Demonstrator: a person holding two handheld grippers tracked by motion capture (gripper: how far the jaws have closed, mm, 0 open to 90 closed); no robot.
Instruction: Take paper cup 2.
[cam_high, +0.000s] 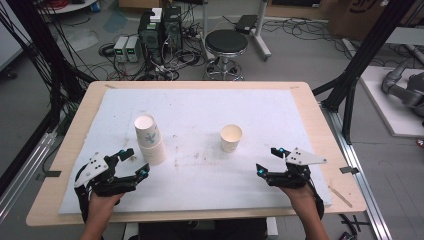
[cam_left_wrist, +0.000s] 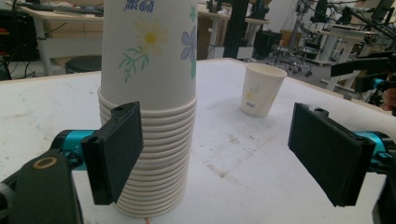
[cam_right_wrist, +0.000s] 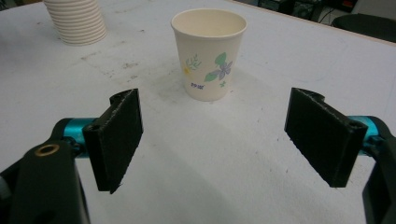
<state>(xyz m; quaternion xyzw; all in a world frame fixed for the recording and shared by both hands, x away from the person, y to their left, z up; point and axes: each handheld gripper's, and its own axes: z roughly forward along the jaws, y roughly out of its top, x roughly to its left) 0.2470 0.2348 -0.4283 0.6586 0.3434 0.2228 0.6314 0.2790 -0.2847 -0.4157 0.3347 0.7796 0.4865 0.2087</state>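
The stack of paper cups (cam_high: 149, 140) stands upright on the left half of the white mat (cam_high: 200, 190), just beyond the left gripper (cam_high: 134, 162); it is cream-white, its lower part ribbed with many nested rims, and the top cup rises smooth above them with its mouth open. The single paper cup (cam_high: 231, 138) stands upright near the middle of the mat, well apart to the right of the stack and beyond the right gripper (cam_high: 270, 160); it is of the same cream paper.

The left gripper is released, its jaws spread wide; in the left gripper view the stack (cam_left_wrist: 149, 112) rises close behind the left-hand pad, with the other pad well clear to the right, and whether that near pad touches the ribbed rims cannot be told. The right gripper is likewise released, jaws wide with only bare mat between them; the single cup (cam_right_wrist: 208, 53) stands beyond the gap, apart from both pads.

The high view gives the open cup mouths and the wooden table (cam_high: 75, 130) around the mat; the left gripper view adds a yellow daisy, a blue flower and blue lettering on the top cup, with the single cup (cam_left_wrist: 263, 89) far right; the right gripper view shows a purple flower, green leaves and small blue print on the single cup, and the stack's ribbed base (cam_right_wrist: 77, 21) at far left.
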